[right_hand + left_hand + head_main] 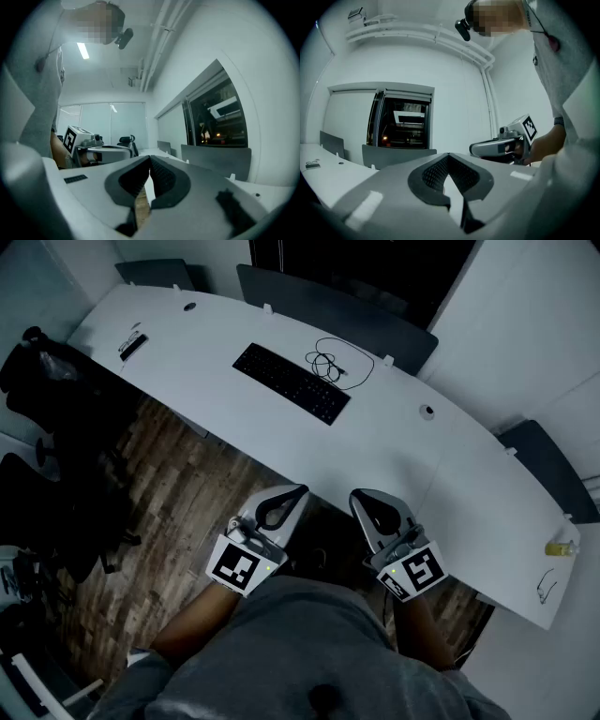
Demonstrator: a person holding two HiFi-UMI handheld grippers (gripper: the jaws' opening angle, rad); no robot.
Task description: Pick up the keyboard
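The job has not begun yet. The black keyboard (291, 382) lies flat on the white counter (403, 456), and nothing touches it.

Well to the left of the keyboard sits a small flat thing (132, 343) with dark print on it. The print is too small to read. Just beside the keyboard's right end lies a loose curl of thin black cable (333, 362). Far to the right of the keyboard is a little yellow thing (560, 547); I can't tell what it is.

Both claws are well apart from the keyboard, down by the person. The left claw (296, 493) is pinched tight with nothing in it. The right claw (360, 496) is pinched tight and empty too. Their cubes show black-and-white squares, not words. No brand shows on the keyboard.

What is left, I think: reach the keyboard, open up, grab it and lift it.
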